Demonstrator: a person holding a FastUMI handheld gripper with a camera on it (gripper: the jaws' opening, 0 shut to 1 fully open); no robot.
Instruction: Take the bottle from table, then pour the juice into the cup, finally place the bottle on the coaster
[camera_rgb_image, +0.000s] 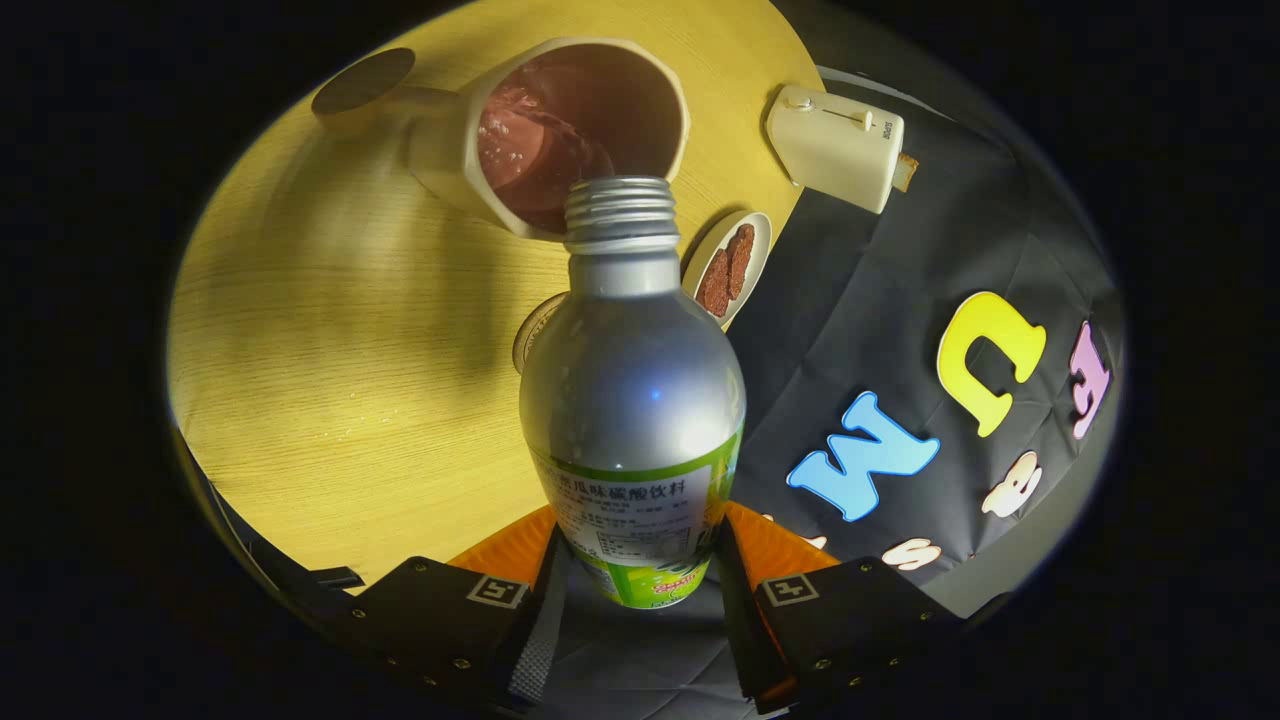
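Bottle (632, 390) hides most of the coaster (532, 330).

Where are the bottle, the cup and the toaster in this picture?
bottle (632, 380): gripper view, silver shoulder, held between the fingers.
cup (575, 130): gripper view, inner wall above the juice.
toaster (835, 148): gripper view, pale side.

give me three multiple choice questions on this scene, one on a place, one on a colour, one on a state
1. Where is the bottle?
A. between the gripper fingers
B. lying on the table
C. inside the toaster

2. What colour is the liquid in the cup?
A. clear
B. dark reddish
C. bright blue

3. What state is the bottle's mouth in?
A. capped
B. taped over
C. uncapped

Answers:
1 A, both fingers press its labelled lower body.
2 B, dark red liquid with bubbles fills the cup.
3 C, the bare threaded neck sits at the cup's rim.
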